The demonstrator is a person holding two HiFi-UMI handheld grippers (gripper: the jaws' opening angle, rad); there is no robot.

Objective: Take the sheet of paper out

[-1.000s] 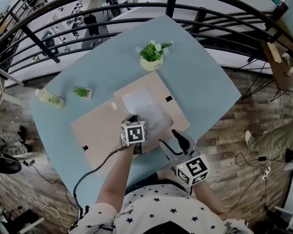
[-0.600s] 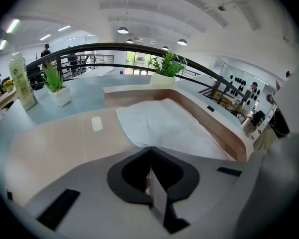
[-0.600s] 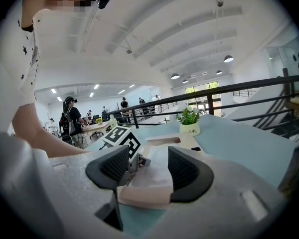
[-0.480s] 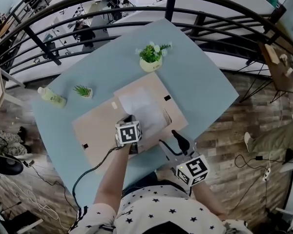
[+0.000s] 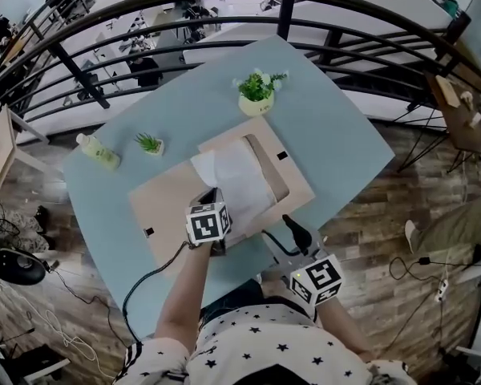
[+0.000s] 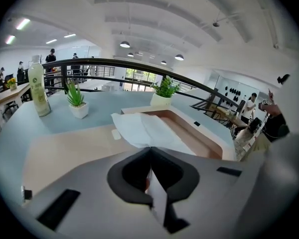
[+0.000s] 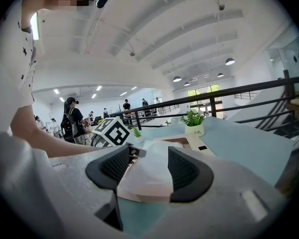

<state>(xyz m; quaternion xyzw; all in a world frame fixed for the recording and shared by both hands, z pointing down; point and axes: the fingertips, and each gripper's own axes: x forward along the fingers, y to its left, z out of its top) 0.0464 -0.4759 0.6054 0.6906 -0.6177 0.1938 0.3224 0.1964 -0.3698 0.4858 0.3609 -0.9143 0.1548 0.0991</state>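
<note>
Two tongs are in play, but only one has work to do right now. The left tongs (image 5: 211,196) are shut tight on the near edge of the sheet of paper (image 5: 236,179). In the left gripper view you can see a thin white strip of it squeezed between the two pads. The right tongs (image 5: 297,233) are wide open and hold nothing. They hang over the near edge of the counter (image 5: 337,135), off to the right of the paper and not touching it.

The paper is long. It runs from the left tongs away across the counter, toward the flower pot (image 5: 255,103). Its near end is lifted a little. Its far part lies on the right half of the open brown folder (image 5: 164,207). One far corner pokes out past the folder's left side. I cannot tell if the far end is tucked under anything.

So the left hand is the nearer one, and it already has the paper. I think the next move is to pull back along the paper's length, toward the person, so that it slides out flat and does not tear.

The folder holds only this paper, as far as I can see. The flower pot holds a green plant with white flowers. A small pot (image 5: 151,145) holds a spiky plant, and a bottle (image 5: 96,151) stands beside it, well apart from the folder.
</note>
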